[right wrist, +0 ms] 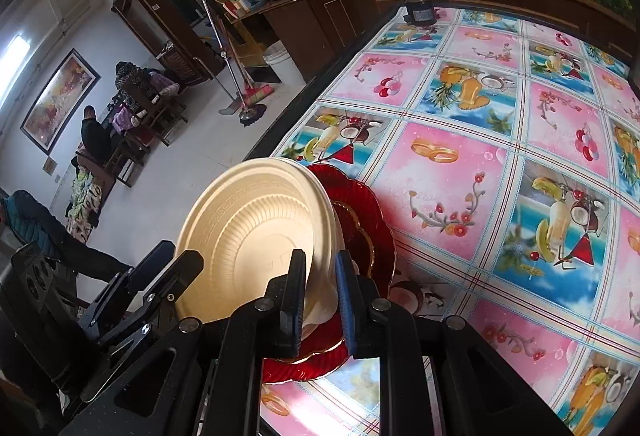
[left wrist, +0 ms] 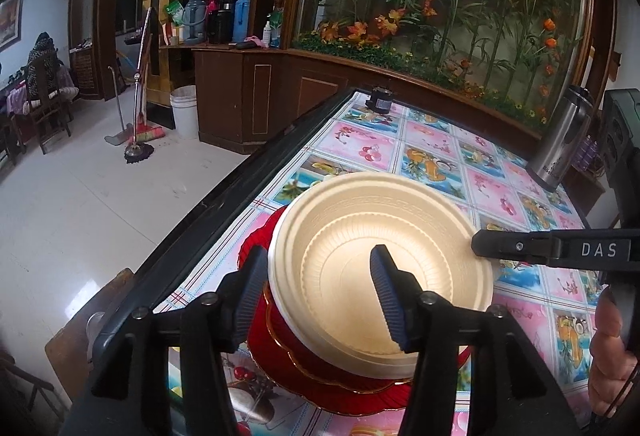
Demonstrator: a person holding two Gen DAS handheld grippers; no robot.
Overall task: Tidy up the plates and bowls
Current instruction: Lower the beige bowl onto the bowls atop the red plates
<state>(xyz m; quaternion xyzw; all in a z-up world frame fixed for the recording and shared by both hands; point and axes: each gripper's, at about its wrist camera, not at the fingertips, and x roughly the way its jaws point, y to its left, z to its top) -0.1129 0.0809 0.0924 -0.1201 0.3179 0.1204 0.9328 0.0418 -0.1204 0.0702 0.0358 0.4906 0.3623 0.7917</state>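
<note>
Cream bowl [left wrist: 380, 268] — just one — sits on two stacked red plates [left wrist: 360, 392] near the tabletop [left wrist: 440, 156] edge. The left gripper [left wrist: 316, 300] straddles the near rim, its pads standing clear on either side. The right gripper [right wrist: 320, 300] is pinched tight on the bowl's wall. Only the left wrist view catches the one steel flask [left wrist: 560, 144] — the right wrist view alone shows the left gripper from outside.
</note>
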